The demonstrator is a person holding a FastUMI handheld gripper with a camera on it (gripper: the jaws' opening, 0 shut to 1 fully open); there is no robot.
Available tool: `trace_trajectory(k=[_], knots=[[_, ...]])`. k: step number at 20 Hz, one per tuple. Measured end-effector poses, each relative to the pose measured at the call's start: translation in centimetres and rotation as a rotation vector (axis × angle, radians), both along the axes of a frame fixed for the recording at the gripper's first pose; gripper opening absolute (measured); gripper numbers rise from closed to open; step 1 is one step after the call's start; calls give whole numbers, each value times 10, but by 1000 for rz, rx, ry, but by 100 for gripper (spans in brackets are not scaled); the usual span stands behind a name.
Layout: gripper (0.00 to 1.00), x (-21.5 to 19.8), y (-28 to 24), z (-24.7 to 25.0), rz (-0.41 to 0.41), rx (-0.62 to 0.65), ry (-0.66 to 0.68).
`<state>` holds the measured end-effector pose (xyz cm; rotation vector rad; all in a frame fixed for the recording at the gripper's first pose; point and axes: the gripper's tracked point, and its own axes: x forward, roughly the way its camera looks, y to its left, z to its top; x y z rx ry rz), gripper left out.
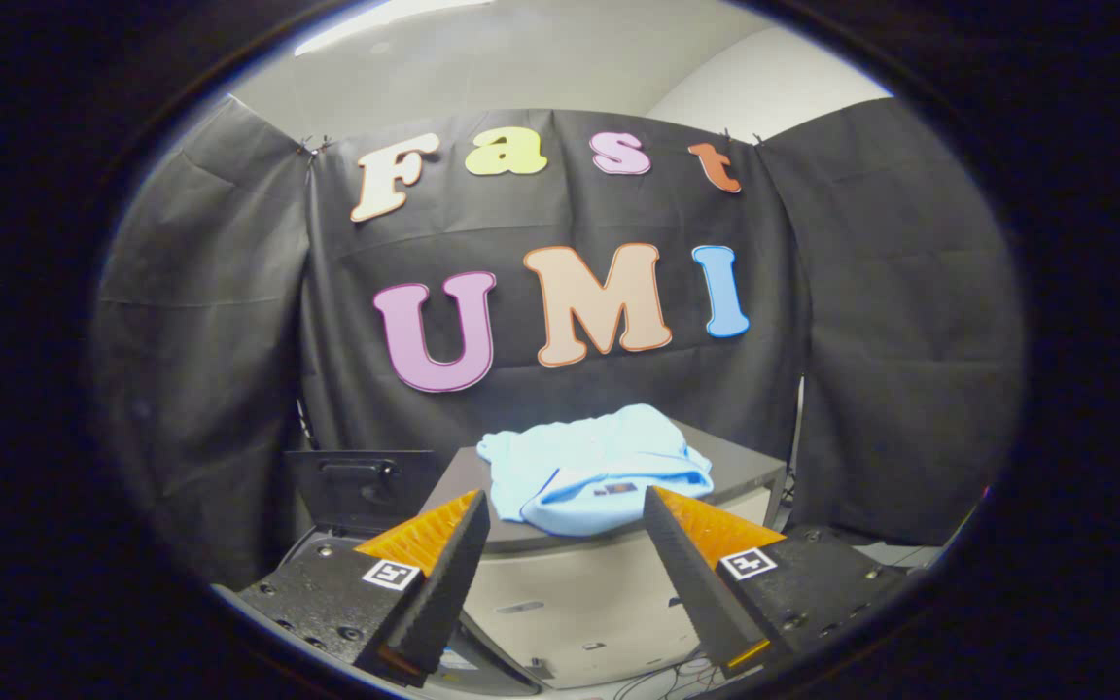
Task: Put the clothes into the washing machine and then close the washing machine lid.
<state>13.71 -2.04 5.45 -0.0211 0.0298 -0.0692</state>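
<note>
Two fingers: we see both fingers of our hand-held gripper (567, 506) spread wide apart, with nothing between them and nothing touched.
Just below the fingers: we look down on the pale front of a cabinet (570, 598), with a few loose cables (662, 681) at its foot.
Beside the left finger: we make out a dark open lid (356, 486) with a handle, standing upright behind that finger; we take it for the washing machine lid, though the machine under it is mostly hidden by the finger.
Just ahead of the fingers: we see the light blue garment (599, 462), crumpled in a heap on the dark tabletop (735, 462), its near edge hanging slightly over the front rim. It lies between the lines of the two fingertips but beyond them, apart from both. A small dark label shows on its near fold; we cannot read it.
Beyond the clothes: we see the black cloth wall (871, 321) of the booth hanging behind the tabletop.
Farthest: we see a pale ceiling (541, 58) above the cloth.
</note>
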Motion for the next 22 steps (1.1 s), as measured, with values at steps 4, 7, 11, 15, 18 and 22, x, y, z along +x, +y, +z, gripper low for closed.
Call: trace_trajectory(k=[4,7,11,15,18,22], knots=[[97,78,-13,0,-3,-5,106],[97,131,-35,-6,-60,-20,196],[97,177,-44,-39,-75,60,364],[97,202,-51,-79,-120,112,514],[98,206,-49,-88,-80,-42,558],[98,201,-49,-89,-66,-24,589]])
